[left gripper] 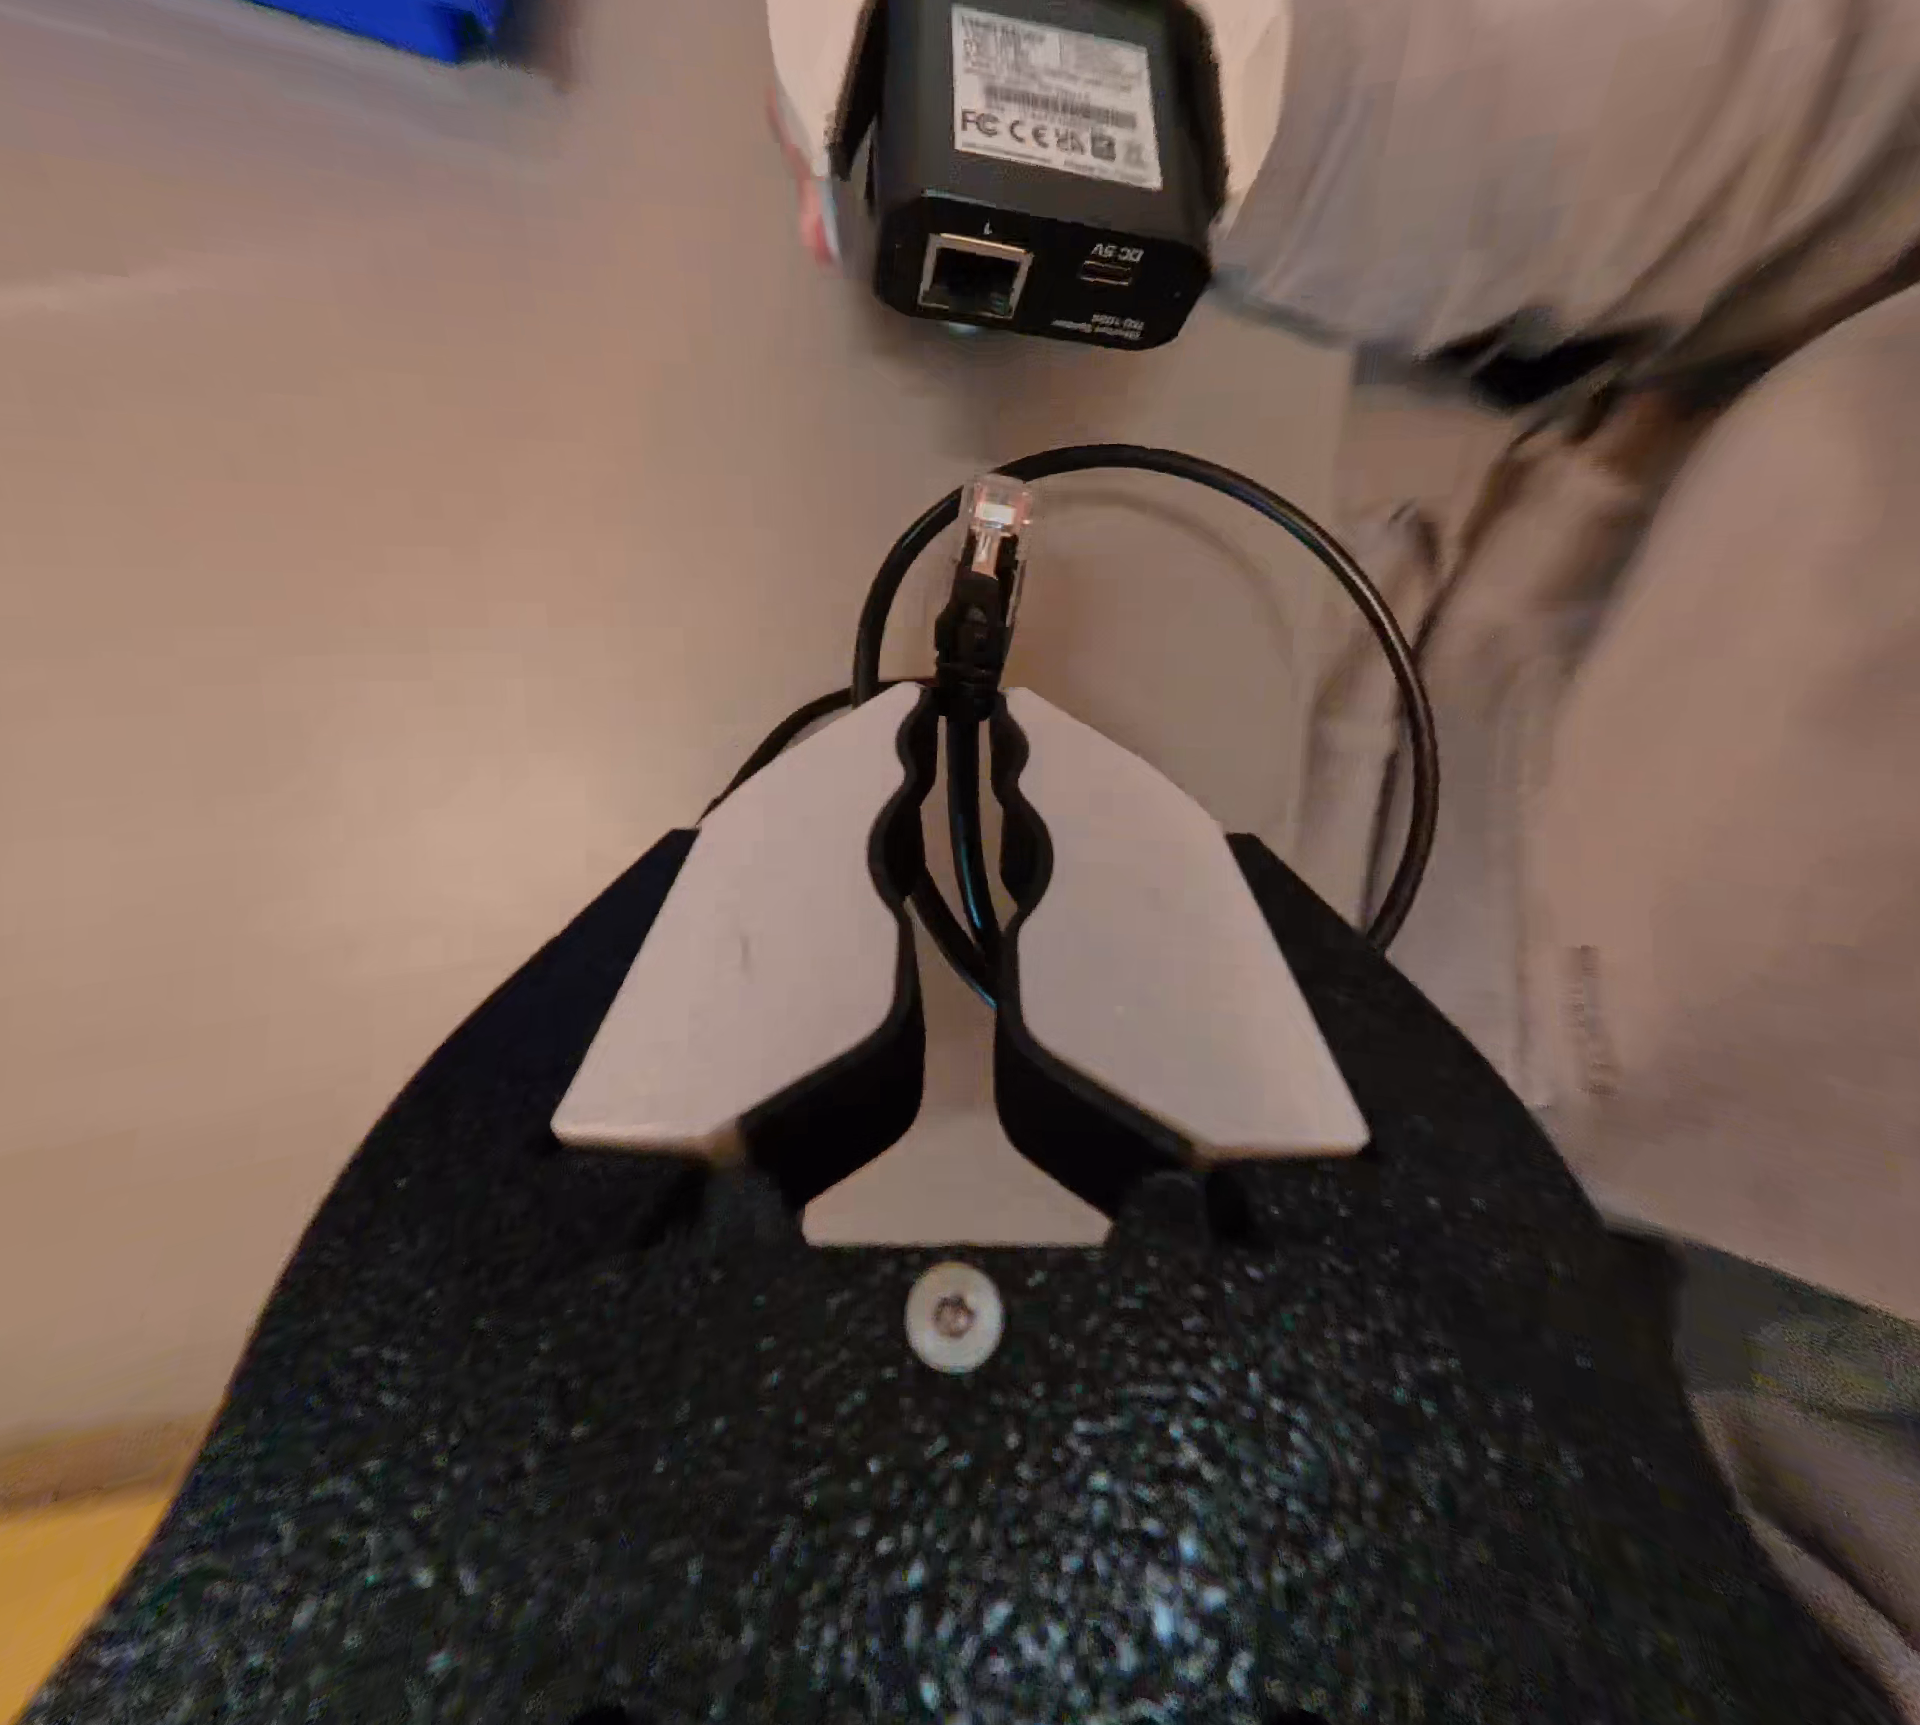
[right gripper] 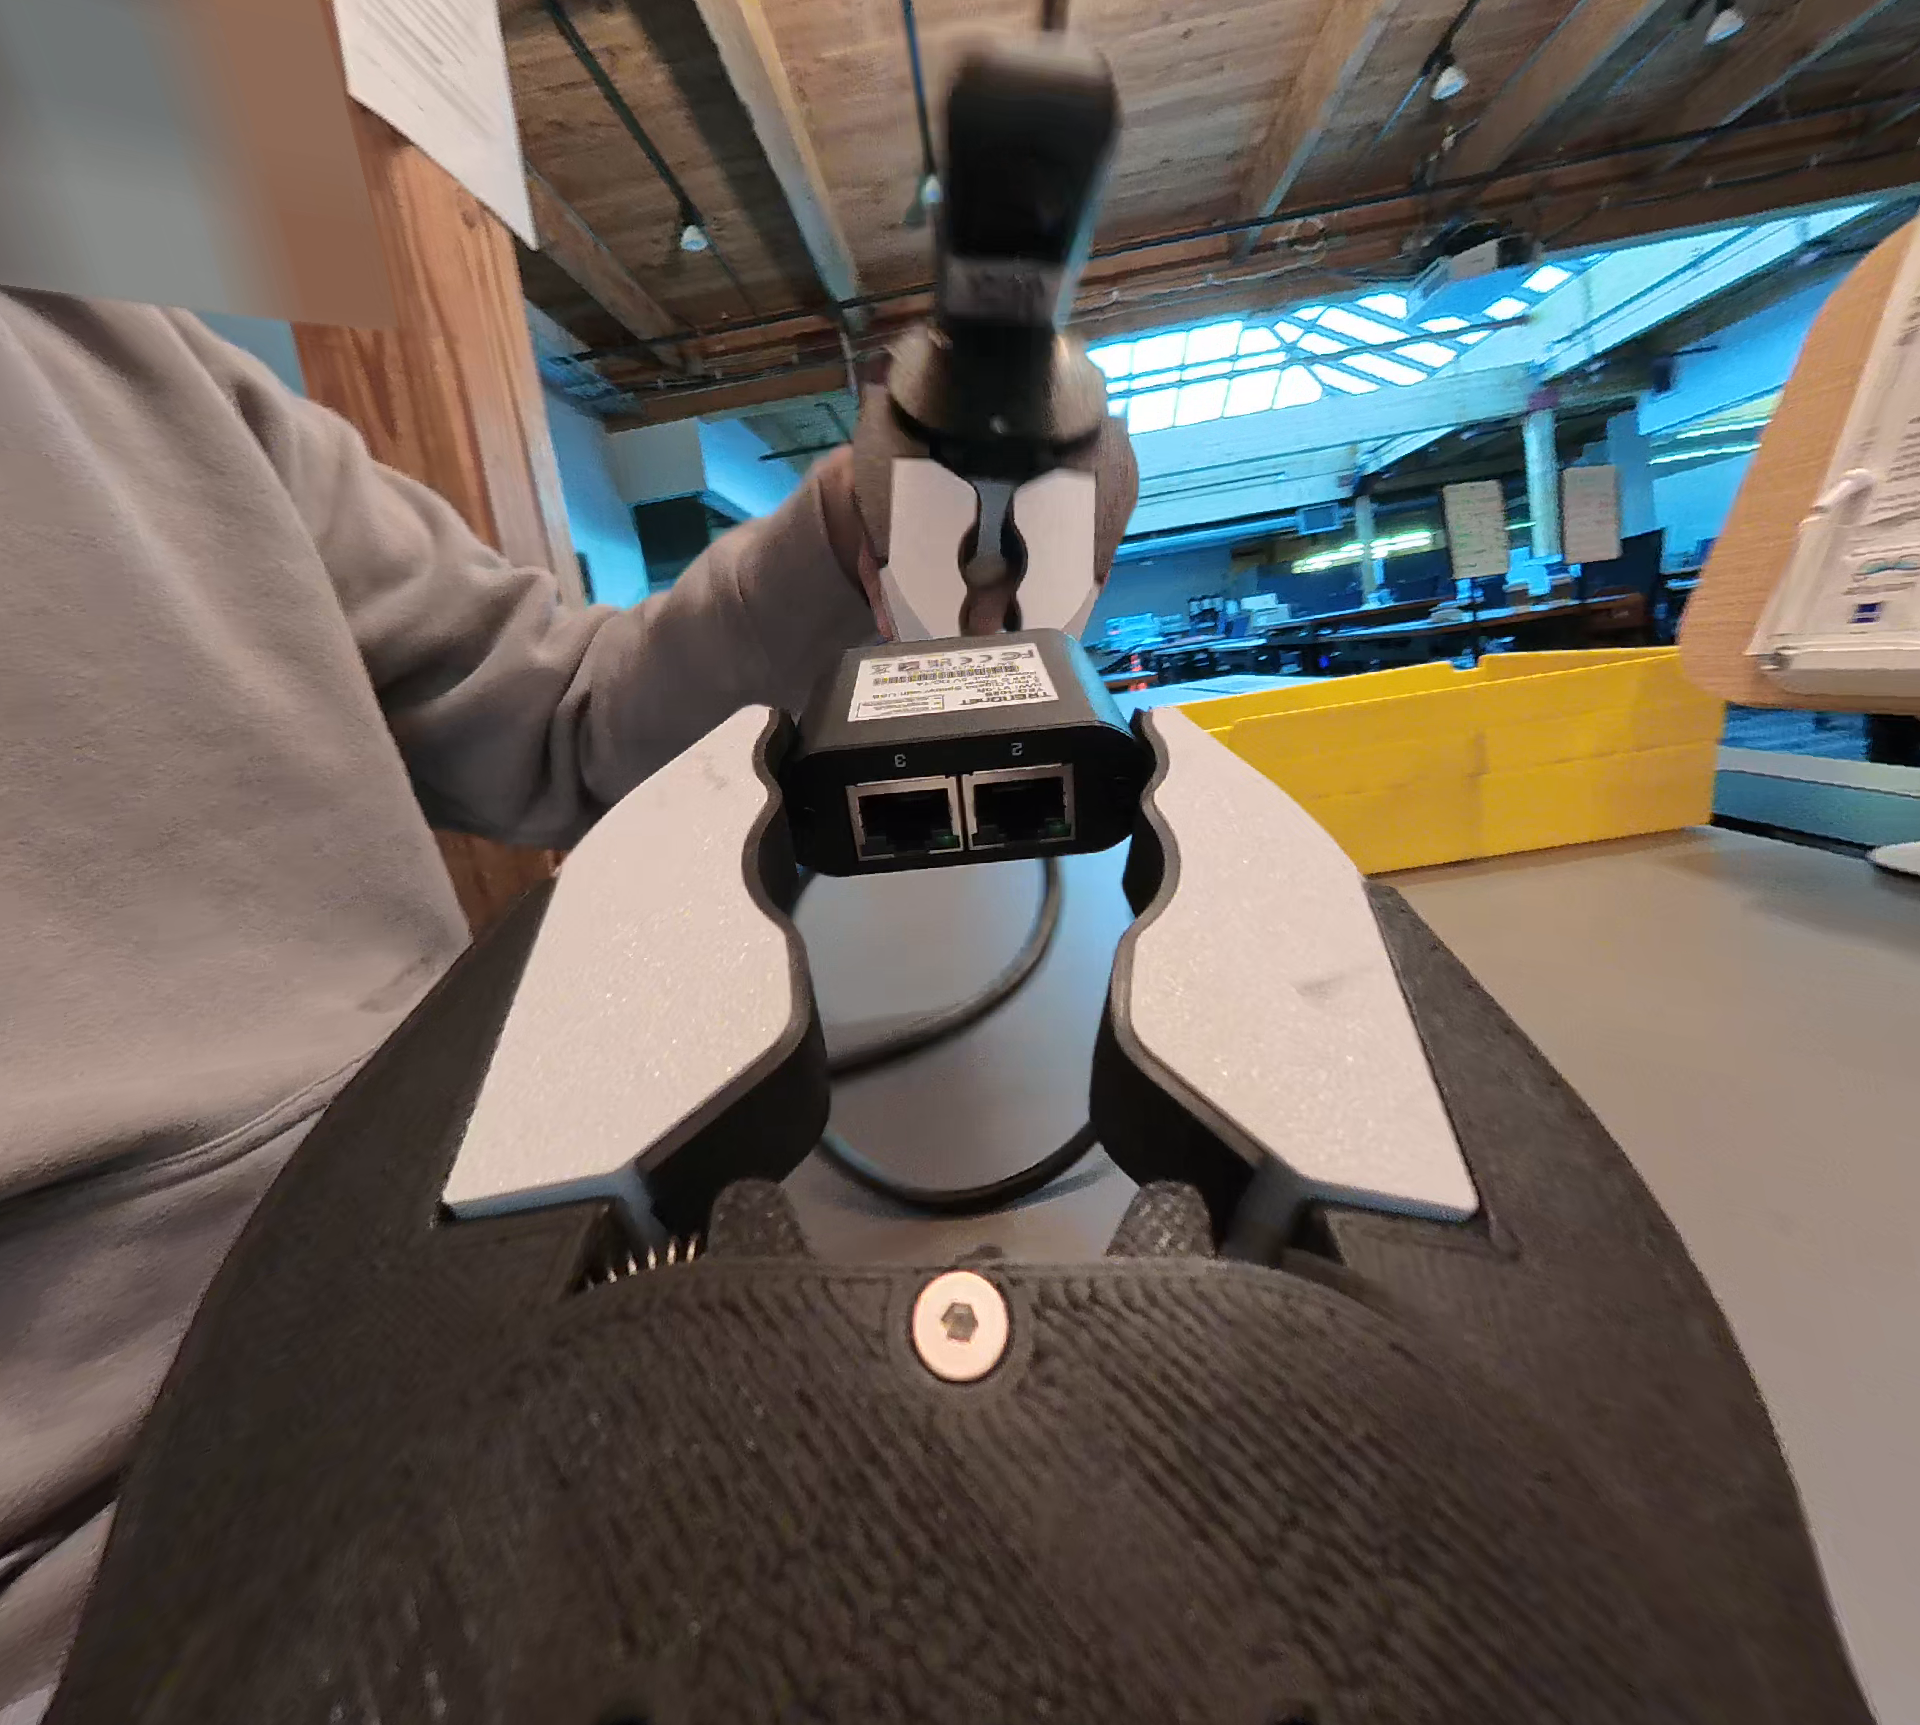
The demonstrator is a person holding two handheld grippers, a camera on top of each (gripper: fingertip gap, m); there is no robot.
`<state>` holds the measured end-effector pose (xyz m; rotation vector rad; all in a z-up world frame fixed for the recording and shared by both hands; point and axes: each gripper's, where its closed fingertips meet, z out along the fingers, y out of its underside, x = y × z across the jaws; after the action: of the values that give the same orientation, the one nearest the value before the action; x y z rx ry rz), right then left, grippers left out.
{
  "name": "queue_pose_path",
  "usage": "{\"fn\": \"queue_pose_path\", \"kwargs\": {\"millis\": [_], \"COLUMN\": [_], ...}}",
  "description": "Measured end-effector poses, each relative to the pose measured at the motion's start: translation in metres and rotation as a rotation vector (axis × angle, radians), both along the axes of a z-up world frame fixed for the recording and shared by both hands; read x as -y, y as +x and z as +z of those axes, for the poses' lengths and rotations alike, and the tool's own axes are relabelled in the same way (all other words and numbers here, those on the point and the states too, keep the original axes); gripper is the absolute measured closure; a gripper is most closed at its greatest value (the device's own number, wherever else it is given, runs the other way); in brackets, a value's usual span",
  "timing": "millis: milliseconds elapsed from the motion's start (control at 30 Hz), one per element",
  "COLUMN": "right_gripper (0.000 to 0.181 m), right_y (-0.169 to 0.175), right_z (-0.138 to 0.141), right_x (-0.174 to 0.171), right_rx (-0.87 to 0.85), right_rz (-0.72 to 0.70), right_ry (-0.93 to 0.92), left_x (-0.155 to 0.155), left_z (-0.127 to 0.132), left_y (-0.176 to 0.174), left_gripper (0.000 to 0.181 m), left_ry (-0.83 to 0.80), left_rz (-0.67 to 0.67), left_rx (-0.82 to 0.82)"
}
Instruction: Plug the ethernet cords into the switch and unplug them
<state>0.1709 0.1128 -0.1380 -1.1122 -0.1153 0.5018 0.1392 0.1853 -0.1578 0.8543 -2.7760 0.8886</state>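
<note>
Each gripper (left gripper: 961, 699) (right gripper: 961, 776) has 2 pale grey fingers with wavy black inner pads, a speckled black body, 1 silver screw (right gripper: 959, 1325); grey sleeve (right gripper: 260, 688).

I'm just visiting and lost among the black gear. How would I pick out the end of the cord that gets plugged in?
Start at the left gripper, grey fingers shut on the thin black ethernet cord. Past their tips juts the small clear plastic plug, aimed at the single empty port of the small black box-shaped switch opposite. Everything nearby is black or grey; only the plug is see-through.
</note>
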Motion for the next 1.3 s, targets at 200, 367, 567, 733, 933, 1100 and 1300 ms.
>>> {"fn": "queue_pose_path", "kwargs": {"millis": [200,367,567,733,933,1100,1300], "right_gripper": [0.119,0.12,0.12,0.119,0.119,0.119,0.119], "right_y": [0.024,0.043,0.031,0.026,0.032,0.028,0.029], "right_z": [0.008,0.013,0.004,0.001,0.004,0.001,0.001], "right_x": [0.012,0.026,0.01,0.005,0.011,0.007,0.007], "right_rx": [-0.074,-0.152,-0.074,-0.044,-0.064,-0.039,-0.044], "right_rz": [-0.115,-0.177,-0.168,-0.161,-0.183,-0.176,-0.184], "right_ry": [0.066,0.125,0.034,0.007,0.037,0.012,0.012], "left_x": [-0.032,-0.108,-0.159,-0.113,-0.054,-0.063,-0.095], "left_z": [0.011,0.035,0.081,0.068,-0.003,-0.052,-0.021], "left_y": [0.03,0.063,0.07,0.057,0.005,-0.012,0.028], "left_gripper": [0.172,0.172,0.172,0.172,0.172,0.162,0.131], "left_ry": [-0.662,-0.832,-0.277,-0.184,-0.476,-0.378,-0.198], "left_rz": [0.385,0.759,0.82,0.576,0.079,-0.021,0.341], "left_rx": [-0.096,0.287,1.083,1.191,0.658,0.354,0.361]}}
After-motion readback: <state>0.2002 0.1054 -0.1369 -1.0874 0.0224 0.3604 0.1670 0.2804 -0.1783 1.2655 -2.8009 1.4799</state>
